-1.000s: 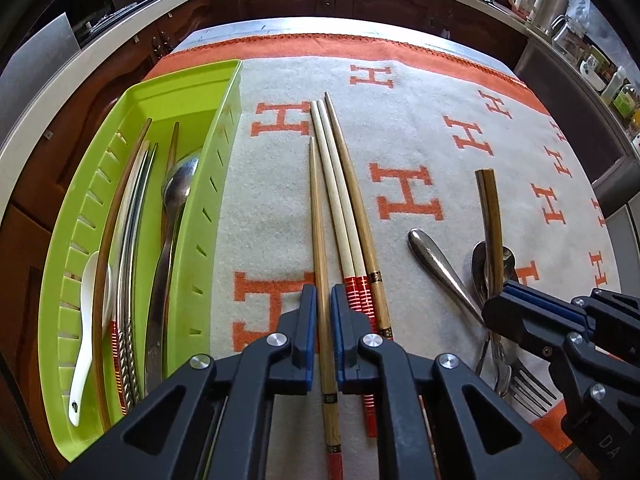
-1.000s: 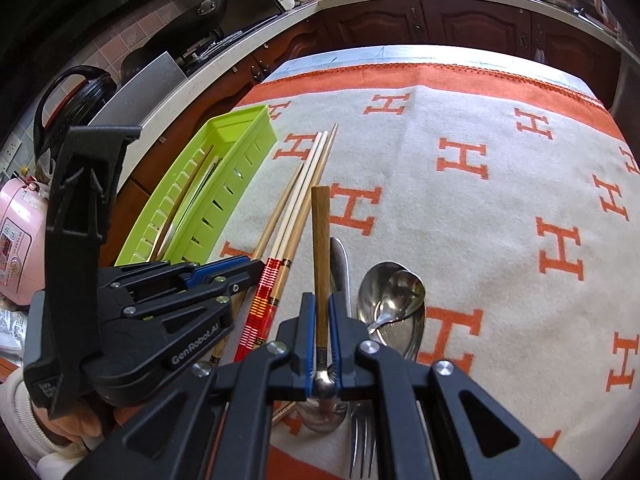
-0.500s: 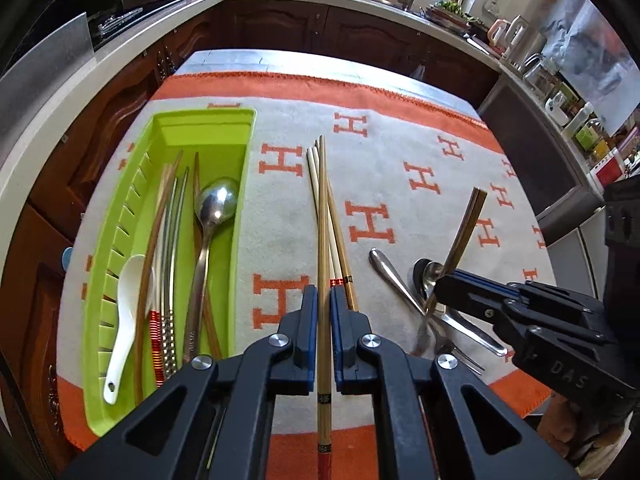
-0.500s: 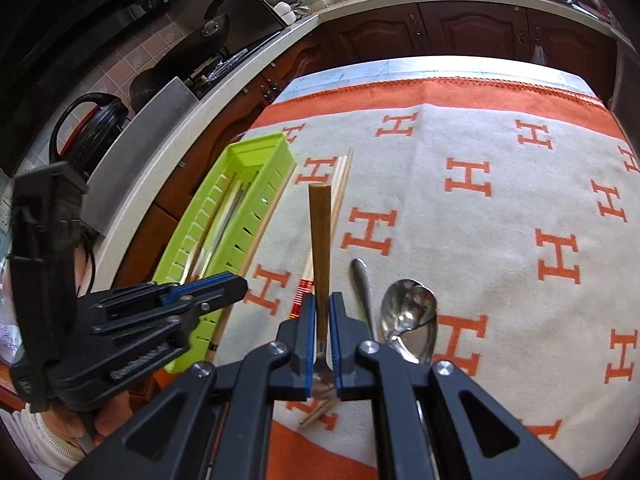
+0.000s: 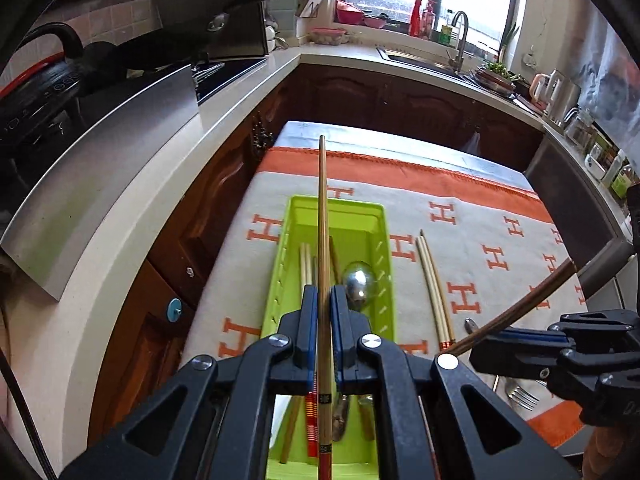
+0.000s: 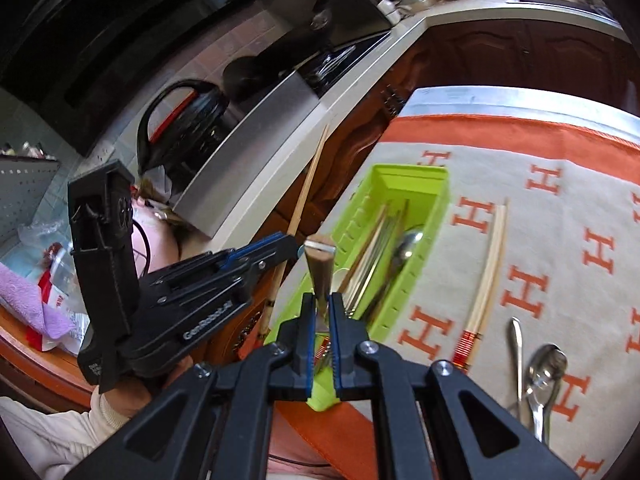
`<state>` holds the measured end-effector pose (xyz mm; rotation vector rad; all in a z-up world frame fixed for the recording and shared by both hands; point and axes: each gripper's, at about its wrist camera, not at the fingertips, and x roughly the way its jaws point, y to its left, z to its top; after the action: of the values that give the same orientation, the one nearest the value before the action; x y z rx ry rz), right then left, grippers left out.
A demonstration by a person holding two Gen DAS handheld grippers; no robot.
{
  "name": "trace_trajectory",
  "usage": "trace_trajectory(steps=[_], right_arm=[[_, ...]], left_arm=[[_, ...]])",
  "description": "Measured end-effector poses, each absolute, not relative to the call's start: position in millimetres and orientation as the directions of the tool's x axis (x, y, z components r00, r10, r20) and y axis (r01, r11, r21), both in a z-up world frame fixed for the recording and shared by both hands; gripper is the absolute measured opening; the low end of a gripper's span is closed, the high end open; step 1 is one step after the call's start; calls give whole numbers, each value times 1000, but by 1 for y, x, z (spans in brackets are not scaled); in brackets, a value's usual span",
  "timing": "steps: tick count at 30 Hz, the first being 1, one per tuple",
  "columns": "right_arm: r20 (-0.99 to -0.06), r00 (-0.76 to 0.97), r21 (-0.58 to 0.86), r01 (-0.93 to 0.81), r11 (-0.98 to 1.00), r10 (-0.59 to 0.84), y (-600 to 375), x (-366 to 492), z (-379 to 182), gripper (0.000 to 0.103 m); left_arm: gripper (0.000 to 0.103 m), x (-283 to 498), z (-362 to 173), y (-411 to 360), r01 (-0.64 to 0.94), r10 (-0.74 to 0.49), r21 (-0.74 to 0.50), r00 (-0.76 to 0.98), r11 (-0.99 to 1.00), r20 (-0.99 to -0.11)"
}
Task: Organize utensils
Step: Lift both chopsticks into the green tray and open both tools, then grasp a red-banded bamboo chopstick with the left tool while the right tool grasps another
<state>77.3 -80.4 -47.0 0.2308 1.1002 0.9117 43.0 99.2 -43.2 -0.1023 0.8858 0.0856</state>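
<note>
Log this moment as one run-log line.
left gripper: shut on chopstick | right gripper: shut on brown-handled utensil | both above green tray | loose on cloth: chopsticks, spoon

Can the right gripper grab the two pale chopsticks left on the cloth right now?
Probably not yet: the right gripper is shut on a brown-handled utensil. The pale chopsticks lie uncovered.
</note>
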Motion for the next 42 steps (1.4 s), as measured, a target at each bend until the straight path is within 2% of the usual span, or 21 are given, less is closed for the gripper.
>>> trace_trajectory(steps=[6, 10, 12, 15, 20, 30, 42], right_arm=[[-758, 28, 556, -496, 667, 652, -29, 95, -85, 6], [-797, 21, 531, -451, 717, 604, -15, 110, -107, 8], [-818, 43, 504, -425, 752, 573, -13, 116, -112, 8], [-820, 67, 500, -401, 768, 569, -15, 120, -114, 8], [-815, 117, 492, -379, 784, 568, -32, 120, -107, 8], [-810, 229, 458, -330, 825, 541, -94, 110, -87, 8], [-799, 322, 433, -280, 857, 508, -149, 85, -74, 8]], left_arm=[[4, 52, -74, 115, -129, 8, -85, 590, 988, -807], [7, 56, -90, 118, -124, -2, -88, 569, 988, -822], [23, 57, -94, 120, -133, -1, -92, 563, 987, -826], [36, 58, -93, 123, -137, -8, -105, 571, 985, -821], [45, 58, -90, 130, -161, -21, -140, 580, 977, -814], [49, 46, -75, 114, -135, -61, -176, 599, 975, -798], [51, 38, -60, 56, -3, -155, -195, 597, 981, -787]])
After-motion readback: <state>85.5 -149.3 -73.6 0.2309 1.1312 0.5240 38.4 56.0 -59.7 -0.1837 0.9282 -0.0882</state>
